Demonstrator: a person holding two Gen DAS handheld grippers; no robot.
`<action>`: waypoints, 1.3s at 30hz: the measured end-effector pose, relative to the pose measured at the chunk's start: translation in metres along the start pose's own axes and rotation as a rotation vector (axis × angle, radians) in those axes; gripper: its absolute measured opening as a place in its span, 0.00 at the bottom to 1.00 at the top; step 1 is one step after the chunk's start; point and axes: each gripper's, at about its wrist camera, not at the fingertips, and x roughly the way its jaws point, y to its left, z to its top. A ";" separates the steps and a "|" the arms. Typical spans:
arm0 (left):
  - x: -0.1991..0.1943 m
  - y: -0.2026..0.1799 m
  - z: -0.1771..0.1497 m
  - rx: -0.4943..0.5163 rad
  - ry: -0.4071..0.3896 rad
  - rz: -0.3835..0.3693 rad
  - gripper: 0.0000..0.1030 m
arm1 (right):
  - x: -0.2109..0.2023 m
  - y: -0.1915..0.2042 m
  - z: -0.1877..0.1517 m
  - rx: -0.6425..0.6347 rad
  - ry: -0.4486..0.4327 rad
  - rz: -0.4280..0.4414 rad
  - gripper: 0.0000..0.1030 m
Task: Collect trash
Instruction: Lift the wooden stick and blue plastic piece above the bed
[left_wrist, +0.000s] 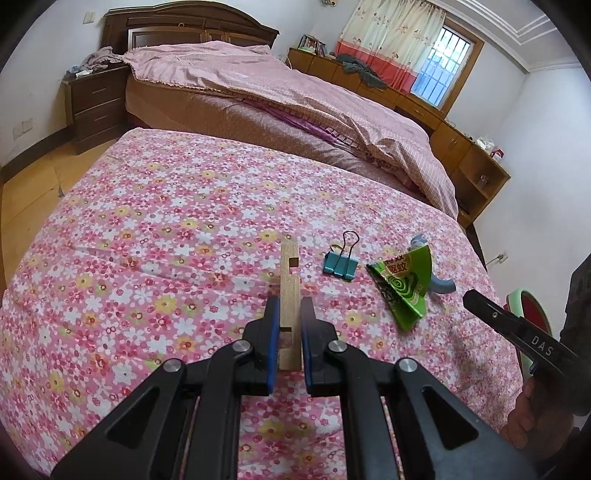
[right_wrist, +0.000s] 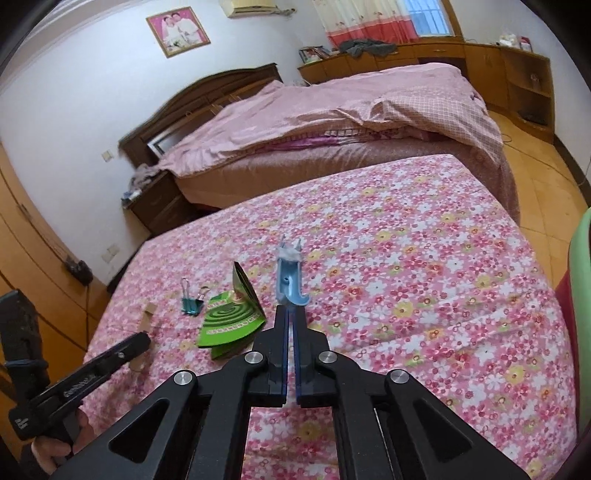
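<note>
Item: notched pale wooden strip (left_wrist: 289, 295), lying lengthwise on the surface under a pink floral cloth (left_wrist: 166, 240), its near end between the jaws of the left gripper (left_wrist: 290, 314); the jaws flank it closely, though whether the pads actually press on it cannot be told from this angle. Item: light blue plastic hook piece (right_wrist: 290, 280) with a white wad at its far tip, held out over the cloth, its near end pinched in the jaws of the right gripper (right_wrist: 290, 321), which are nearly pressed together. Item: crumpled green mosquito-coil wrapper (left_wrist: 406, 288), on the cloth just left of the hook piece. Item: teal metal binder clip (left_wrist: 340, 264), between wrapper and wooden strip, apart from both. Surroundings: bed with a pink checked quilt (left_wrist: 277, 85) beyond the surface; dark wooden headboard (left_wrist: 192, 26); curtained window (left_wrist: 439, 62).
</note>
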 end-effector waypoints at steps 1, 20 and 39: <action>-0.001 0.001 0.000 -0.004 -0.001 -0.001 0.09 | 0.002 0.000 0.001 0.005 0.003 -0.006 0.10; 0.002 0.004 0.000 -0.012 0.014 -0.008 0.09 | 0.039 0.002 0.018 0.081 0.056 -0.017 0.42; 0.001 -0.004 -0.002 0.010 0.002 -0.010 0.09 | -0.006 -0.002 0.006 0.088 -0.018 0.022 0.17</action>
